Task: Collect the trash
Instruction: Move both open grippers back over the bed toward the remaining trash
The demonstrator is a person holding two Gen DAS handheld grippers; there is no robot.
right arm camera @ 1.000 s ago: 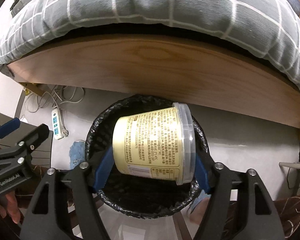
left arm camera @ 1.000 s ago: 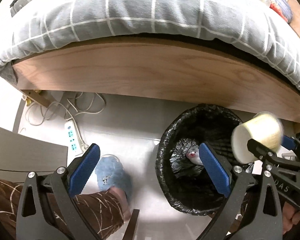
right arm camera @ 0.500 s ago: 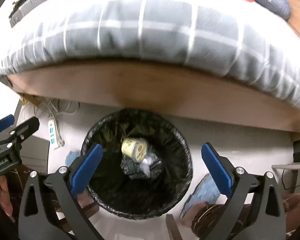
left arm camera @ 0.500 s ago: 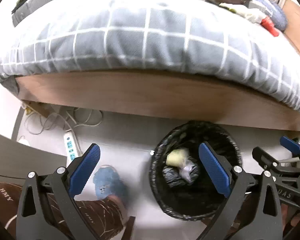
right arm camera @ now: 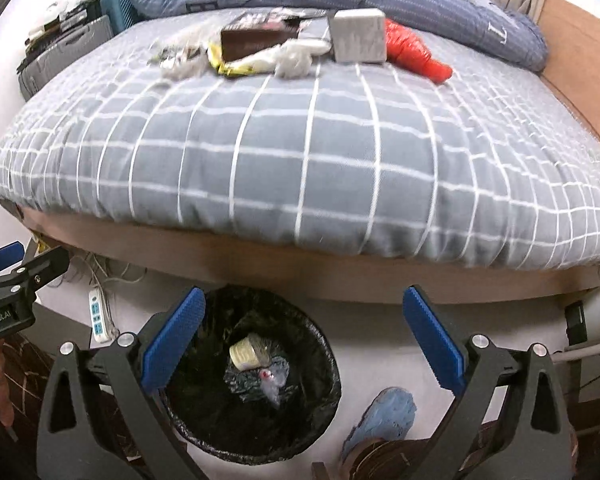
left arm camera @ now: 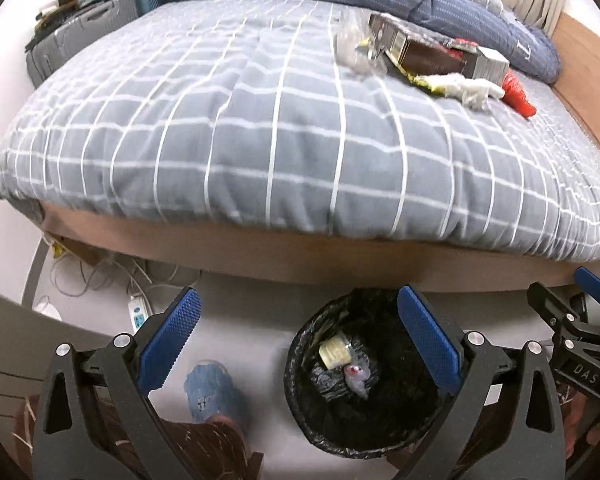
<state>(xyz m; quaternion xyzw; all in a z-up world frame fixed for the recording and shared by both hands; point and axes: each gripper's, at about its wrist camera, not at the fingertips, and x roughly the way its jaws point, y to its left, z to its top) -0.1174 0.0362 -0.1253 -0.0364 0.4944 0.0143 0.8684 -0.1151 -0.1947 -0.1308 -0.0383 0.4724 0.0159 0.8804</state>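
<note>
Both claws are wide open and hold nothing: the left claw and the right claw hang above the floor beside the bed. The black trash bin stands on the floor just beside the wooden edge of the bed. Inside it lies the yellow cup on crumpled wrappers. More trash is on the grey checked blanket near the far edge of the bed: a brown box, a silver box and a red wrapper.
</note>
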